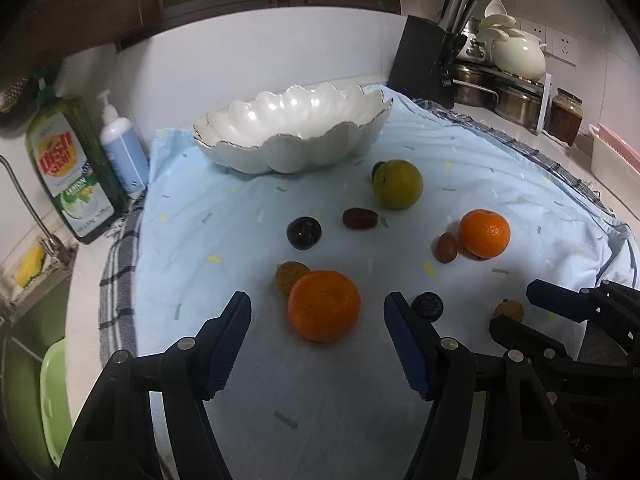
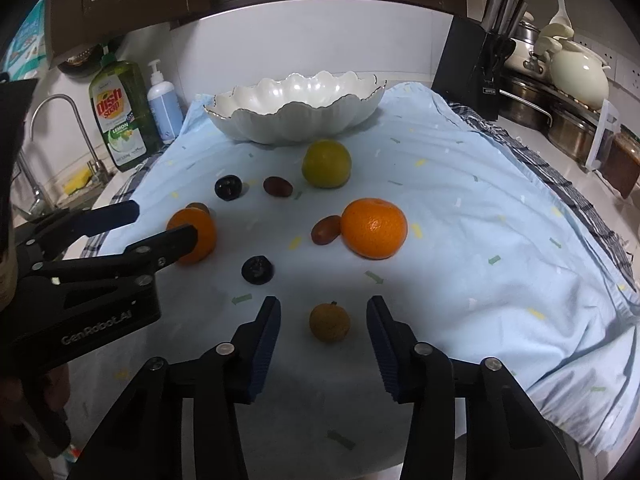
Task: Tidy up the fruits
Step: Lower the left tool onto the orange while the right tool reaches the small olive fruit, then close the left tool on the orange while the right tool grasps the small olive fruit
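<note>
The bowl (image 1: 292, 128) is empty, so by the look of it nothing is sorted yet. All the fruit lies on the cloth (image 1: 500, 184) in front of the bowl: a green fruit (image 1: 397, 184) nearest it, two oranges, dark plums and small brown fruits further out. The left gripper (image 1: 318, 322) is spread wide around one orange (image 1: 324, 305); the right gripper (image 2: 323, 322) gapes around a brown fruit (image 2: 329, 323). Neither grips anything. Left of the bowl, a green bottle (image 2: 120, 114) reads "dish soap, LEMON"; the left gripper's body reads "GenRobot.AI".

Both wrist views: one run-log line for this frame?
left gripper: open, straddling near orange mandarin | right gripper: open, straddling small brown round fruit | white scalloped ceramic bowl: no fruit visible inside
</note>
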Action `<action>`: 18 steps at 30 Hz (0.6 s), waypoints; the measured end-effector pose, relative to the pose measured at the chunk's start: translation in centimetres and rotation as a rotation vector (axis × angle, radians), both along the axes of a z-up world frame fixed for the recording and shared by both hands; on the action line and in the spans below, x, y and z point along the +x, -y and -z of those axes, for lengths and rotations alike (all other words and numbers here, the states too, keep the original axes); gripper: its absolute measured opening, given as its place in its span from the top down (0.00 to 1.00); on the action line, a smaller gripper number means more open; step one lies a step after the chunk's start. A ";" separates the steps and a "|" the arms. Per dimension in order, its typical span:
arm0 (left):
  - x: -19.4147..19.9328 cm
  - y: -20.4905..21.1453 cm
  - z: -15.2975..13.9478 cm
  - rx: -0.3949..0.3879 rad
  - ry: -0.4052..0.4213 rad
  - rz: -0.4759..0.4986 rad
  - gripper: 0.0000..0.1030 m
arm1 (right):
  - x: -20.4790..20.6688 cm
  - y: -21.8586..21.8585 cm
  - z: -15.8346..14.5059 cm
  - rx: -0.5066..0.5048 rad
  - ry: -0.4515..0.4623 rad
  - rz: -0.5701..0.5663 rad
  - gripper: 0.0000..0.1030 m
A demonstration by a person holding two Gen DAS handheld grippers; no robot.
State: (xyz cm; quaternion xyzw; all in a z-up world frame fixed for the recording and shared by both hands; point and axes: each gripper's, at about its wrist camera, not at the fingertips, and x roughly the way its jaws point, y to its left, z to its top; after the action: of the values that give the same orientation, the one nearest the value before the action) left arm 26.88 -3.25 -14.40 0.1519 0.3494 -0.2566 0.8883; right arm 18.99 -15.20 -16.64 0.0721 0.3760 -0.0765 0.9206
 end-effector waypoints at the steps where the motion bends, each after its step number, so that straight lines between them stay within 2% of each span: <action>1: 0.2 0.0 0.2 -0.001 -0.005 0.002 0.36 | 0.0 -0.2 0.2 -0.001 -0.003 0.004 0.60; 6: 0.8 0.2 1.1 -0.007 -0.034 0.016 0.42 | 0.5 -0.5 0.6 -0.014 -0.013 0.007 0.66; 11: 1.5 0.5 1.4 -0.018 -0.047 0.013 0.58 | 0.7 -0.4 0.8 -0.033 -0.022 0.024 0.73; 13: 1.7 0.5 1.5 -0.026 -0.051 0.009 0.58 | 0.7 -0.1 1.0 -0.029 -0.023 0.030 0.76; 18: 1.6 0.6 1.5 -0.014 -0.032 0.025 0.60 | 0.8 0.2 1.1 -0.011 -0.017 0.039 0.76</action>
State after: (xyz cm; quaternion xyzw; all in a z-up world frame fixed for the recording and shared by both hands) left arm 28.45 -3.86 -15.93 0.1459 0.3601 -0.2723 0.8803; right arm 19.74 -15.37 -17.71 0.0739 0.3820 -0.0973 0.9161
